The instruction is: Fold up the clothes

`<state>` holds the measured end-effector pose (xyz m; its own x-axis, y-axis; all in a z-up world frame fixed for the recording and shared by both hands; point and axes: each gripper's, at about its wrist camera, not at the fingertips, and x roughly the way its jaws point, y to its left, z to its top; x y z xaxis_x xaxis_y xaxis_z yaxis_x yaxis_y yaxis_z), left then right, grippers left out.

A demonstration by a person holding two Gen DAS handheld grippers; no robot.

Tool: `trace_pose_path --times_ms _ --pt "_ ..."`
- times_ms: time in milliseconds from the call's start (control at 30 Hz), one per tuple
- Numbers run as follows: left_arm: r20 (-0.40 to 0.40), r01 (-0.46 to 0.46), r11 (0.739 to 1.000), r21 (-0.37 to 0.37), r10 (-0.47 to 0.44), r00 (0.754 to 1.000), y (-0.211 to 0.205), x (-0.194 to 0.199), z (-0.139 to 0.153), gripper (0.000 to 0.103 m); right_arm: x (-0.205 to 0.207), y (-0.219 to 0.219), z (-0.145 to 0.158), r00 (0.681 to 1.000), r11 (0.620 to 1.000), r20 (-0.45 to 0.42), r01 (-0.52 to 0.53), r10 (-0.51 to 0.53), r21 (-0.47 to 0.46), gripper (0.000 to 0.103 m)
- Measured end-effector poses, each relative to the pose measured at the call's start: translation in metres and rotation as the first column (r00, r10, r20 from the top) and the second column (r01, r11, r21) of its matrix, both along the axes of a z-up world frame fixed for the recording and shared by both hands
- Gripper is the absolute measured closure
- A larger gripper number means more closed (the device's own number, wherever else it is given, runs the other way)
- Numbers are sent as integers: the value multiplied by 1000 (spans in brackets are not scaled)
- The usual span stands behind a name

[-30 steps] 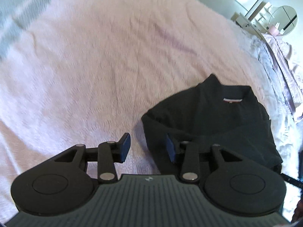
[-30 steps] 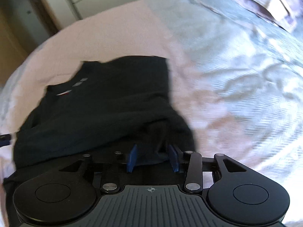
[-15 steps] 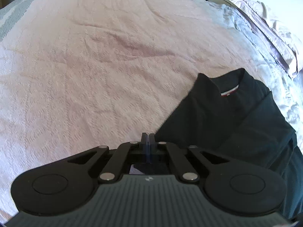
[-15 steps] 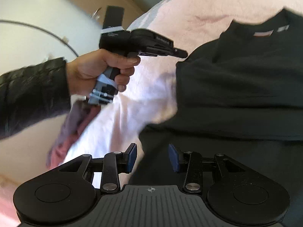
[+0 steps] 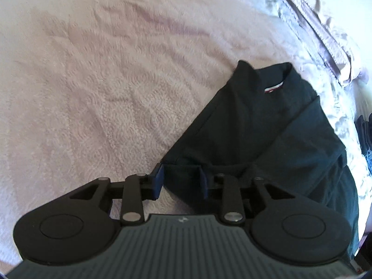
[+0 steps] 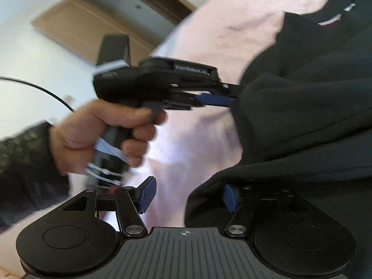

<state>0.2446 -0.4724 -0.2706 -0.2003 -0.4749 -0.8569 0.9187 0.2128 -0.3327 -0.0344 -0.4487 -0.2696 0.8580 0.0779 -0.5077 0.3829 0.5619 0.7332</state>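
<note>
A black shirt (image 5: 267, 127) with a red and white neck label (image 5: 274, 88) lies partly folded on the pink bedspread (image 5: 104, 81). My left gripper (image 5: 181, 181) is at the shirt's near left corner. Its jaws are opening, and the corner lies loosely between the blue pads. The right wrist view shows that same left gripper (image 6: 223, 95) from the side, held by a person's hand (image 6: 111, 134), its tip at the shirt (image 6: 313, 104). My right gripper (image 6: 188, 196) is low at another shirt edge with its jaws opening. Fabric drapes against its right pad (image 6: 230, 197), and the left pad is over bare bedspread.
Crumpled pale pink bedding (image 5: 325, 30) is bunched along the far right of the bed. A grey patterned sheet (image 5: 337, 121) shows beside the shirt. Beyond the bed in the right wrist view are a brown wooden panel (image 6: 76, 34), a thin cable (image 6: 46, 90) and a dark sleeve (image 6: 21, 162).
The left gripper shut beside the shirt's corner, then parted again with the corner between its pads. The right gripper swung left off the shirt's hem and widened its jaws.
</note>
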Motion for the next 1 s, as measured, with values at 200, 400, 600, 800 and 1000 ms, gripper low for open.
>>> trace_pose_path --times_ms 200,400,600,800,1000 --pt "38 50 996 -79 -47 998 1 6 15 103 -3 -1 -3 979 981 -72 193 -193 -7 40" --pt "56 49 993 -104 -43 997 -4 12 21 103 22 0 -8 983 982 9 183 -184 40 40" --pt "77 67 994 -88 -60 995 -7 10 15 103 32 -2 -16 994 994 -2 109 -109 20 40" --pt "79 47 996 -74 -41 996 -5 10 11 103 51 23 -5 999 989 -40 -9 4 -144 14" --pt "109 58 996 -70 -50 993 -3 8 17 103 13 19 6 985 983 9 170 -170 -66 15"
